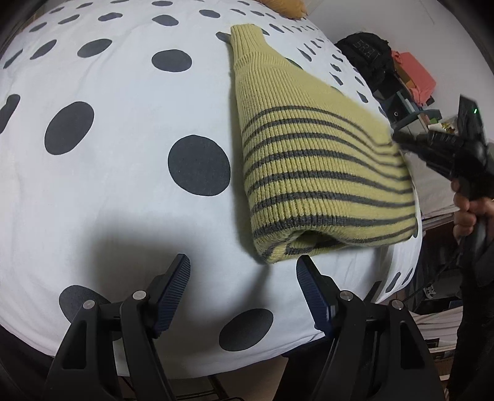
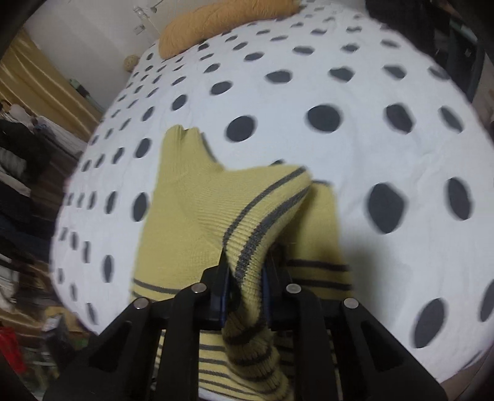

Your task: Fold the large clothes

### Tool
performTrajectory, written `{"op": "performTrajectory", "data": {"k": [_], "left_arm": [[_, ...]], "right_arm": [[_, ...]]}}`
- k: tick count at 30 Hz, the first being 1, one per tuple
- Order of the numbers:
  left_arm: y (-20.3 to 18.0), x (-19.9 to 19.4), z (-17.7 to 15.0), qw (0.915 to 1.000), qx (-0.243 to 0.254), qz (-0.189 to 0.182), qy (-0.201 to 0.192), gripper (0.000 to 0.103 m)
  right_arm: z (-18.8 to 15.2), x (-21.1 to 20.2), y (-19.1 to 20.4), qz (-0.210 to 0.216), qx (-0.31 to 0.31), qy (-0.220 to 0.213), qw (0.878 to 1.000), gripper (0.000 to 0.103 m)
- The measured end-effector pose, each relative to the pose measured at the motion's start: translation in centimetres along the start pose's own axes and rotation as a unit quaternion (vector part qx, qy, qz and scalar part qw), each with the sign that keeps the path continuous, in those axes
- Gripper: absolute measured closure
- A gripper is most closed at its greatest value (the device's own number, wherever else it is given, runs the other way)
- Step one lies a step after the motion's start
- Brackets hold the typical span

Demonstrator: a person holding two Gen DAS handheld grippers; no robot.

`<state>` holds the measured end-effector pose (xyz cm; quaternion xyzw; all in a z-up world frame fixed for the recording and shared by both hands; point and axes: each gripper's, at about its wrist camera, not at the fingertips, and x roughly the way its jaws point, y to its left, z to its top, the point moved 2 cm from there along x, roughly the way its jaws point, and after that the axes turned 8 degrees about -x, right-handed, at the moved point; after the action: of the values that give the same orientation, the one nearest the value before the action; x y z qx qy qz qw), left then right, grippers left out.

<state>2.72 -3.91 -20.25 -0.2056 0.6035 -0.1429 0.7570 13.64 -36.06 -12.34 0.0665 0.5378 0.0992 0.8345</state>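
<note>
A yellow knit sweater [image 1: 308, 154] with grey stripes lies partly folded on the white bedspread with dark dots [image 1: 123, 138]. My left gripper [image 1: 244, 274] hovers open just in front of the sweater's near folded edge, with nothing between its fingers. In the right wrist view my right gripper [image 2: 247, 277] is shut on a striped edge of the sweater [image 2: 197, 197], lifted above the rest of the garment. The left wrist view shows the right gripper [image 1: 401, 138] at the sweater's right side, held by a person's hand [image 1: 466, 209].
An orange-brown pillow [image 2: 222, 21] lies at the far end of the bed. Dark clothing and a pink item [image 1: 416, 77] are piled on shelves beside the bed. Clutter and a yellow curtain [image 2: 40, 83] fill the room's left side. The bed edge [image 1: 401, 277] is close.
</note>
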Motion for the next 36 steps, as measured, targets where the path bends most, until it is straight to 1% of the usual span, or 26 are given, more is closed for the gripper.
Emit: {"op": "performTrajectory", "data": {"k": [2, 3, 4, 5, 6, 8, 9, 11, 12, 13, 14, 16, 18, 19, 20, 21, 22, 23, 24, 26, 27, 30, 32, 33, 34, 36], "left_arm": [[0.0, 0.3, 0.0, 1.0, 0.001, 0.0, 0.0, 0.03], [0.0, 0.6, 0.0, 1.0, 0.004, 0.004, 0.004, 0.03], [0.0, 0.8, 0.0, 0.9999, 0.006, 0.009, 0.007, 0.03], [0.0, 1.0, -0.1, 0.9999, 0.008, 0.011, 0.005, 0.03], [0.0, 1.0, 0.0, 0.9999, 0.01, 0.013, 0.002, 0.03], [-0.1, 1.1, 0.1, 0.9998, 0.015, 0.013, -0.002, 0.03], [-0.4, 1.2, 0.2, 0.9998, 0.015, 0.008, -0.003, 0.03], [-1.0, 1.3, 0.8, 0.9996, 0.025, -0.003, -0.009, 0.03], [-1.4, 1.3, 1.0, 0.9994, 0.032, -0.01, -0.01, 0.03], [-1.9, 1.5, 1.1, 0.999, 0.041, -0.017, -0.01, 0.03], [-2.2, 1.9, 1.2, 0.9987, 0.049, -0.012, -0.009, 0.03], [-2.7, 2.9, 1.4, 0.9983, 0.058, 0.003, -0.006, 0.03], [-3.0, 3.4, 1.7, 0.9968, 0.07, 0.027, -0.027, 0.03], [-3.1, 3.6, 1.9, 0.9952, 0.075, 0.05, -0.039, 0.032], [-3.1, 3.7, 2.0, 0.9947, 0.077, 0.053, -0.043, 0.033], [-3.0, 3.8, 2.1, 0.9945, 0.078, 0.053, -0.044, 0.034], [-3.0, 3.9, 2.1, 0.9945, 0.08, 0.053, -0.043, 0.035], [-3.0, 4.0, 2.1, 0.9943, 0.083, 0.051, -0.043, 0.035], [-3.1, 4.1, 2.2, 0.994, 0.087, 0.05, -0.042, 0.035], [-3.0, 4.1, 2.4, 0.9944, 0.088, 0.045, -0.038, 0.034], [-3.0, 3.9, 2.4, 0.9947, 0.086, 0.042, -0.038, 0.034], [-2.9, 2.6, 2.0, 0.9959, 0.078, 0.029, -0.035, 0.037], [-3.0, 0.5, 1.5, 0.9967, 0.073, 0.006, -0.035, 0.037], [-3.0, -0.7, 1.4, 0.997, 0.067, -0.006, -0.037, 0.037], [-3.0, -2.2, 1.4, 0.9969, 0.062, -0.025, -0.042, 0.036], [-3.8, -4.2, 2.3, 0.9954, 0.06, -0.052, -0.053, 0.034]], "right_arm": [[-0.5, 0.2, -2.2, -0.09, -0.008, 0.01, 0.996, 0.091], [-1.1, 1.1, -3.9, -0.086, 0.006, 0.025, 0.996, 0.091], [-1.6, 1.8, -5.1, -0.07, 0.02, 0.031, 0.997, 0.091], [-2.3, 2.3, -5.9, -0.068, 0.034, 0.032, 0.997, 0.091], [-2.9, 2.1, -6.0, -0.055, 0.046, 0.026, 0.997, 0.089], [-4.0, 0.8, -5.0, 0.013, 0.073, -0.002, 0.997, 0.088], [-4.4, 0.0, -4.1, 0.037, 0.08, -0.011, 0.996, 0.085], [-5.5, -1.4, -2.1, 0.042, 0.078, -0.024, 0.996, 0.072], [-6.1, -1.9, -1.1, 0.041, 0.075, -0.025, 0.996, 0.055], [-6.7, -2.3, -0.3, 0.044, 0.075, -0.026, 0.996, 0.046], [-7.4, -2.5, 0.6, 0.053, 0.078, -0.024, 0.995, 0.045], [-8.6, -2.5, 2.4, 0.086, 0.085, -0.022, 0.992, 0.045], [-8.9, -2.3, 3.5, 0.097, 0.094, -0.026, 0.99, 0.045], [-9.1, -2.2, 3.7, 0.106, 0.095, -0.031, 0.989, 0.05], [-8.9, -1.9, 4.0, 0.121, 0.098, -0.034, 0.987, 0.058], [-8.7, -1.8, 4.1, 0.131, 0.106, -0.032, 0.985, 0.064], [-8.5, -2.0, 4.3, 0.134, 0.106, -0.037, 0.984, 0.064], [-8.2, -2.0, 4.7, 0.128, 0.093, -0.042, 0.986, 0.065], [-8.1, -1.9, 5.0, 0.096, 0.074, -0.036, 0.992, 0.066], [-7.7, -1.5, 4.9, 0.003, 0.034, -0.034, 0.999, 0.066], [-7.5, -1.7, 4.7, -0.013, 0.023, -0.044, 0.999, 0.066], [-7.5, -2.0, 2.7, -0.004, 0.048, -0.047, 0.998, 0.066], [-7.9, -3.0, 1.2, -0.022, 0.071, -0.064, 0.995, 0.065], [-8.3, -3.2, 0.5, -0.032, 0.076, -0.063, 0.995, 0.059], [-8.8, -3.3, -0.2, -0.036, 0.083, -0.054, 0.994, 0.05], [-10.5, -3.1, -1.9, -0.026, 0.111, -0.042, 0.993, 0.049]]}}
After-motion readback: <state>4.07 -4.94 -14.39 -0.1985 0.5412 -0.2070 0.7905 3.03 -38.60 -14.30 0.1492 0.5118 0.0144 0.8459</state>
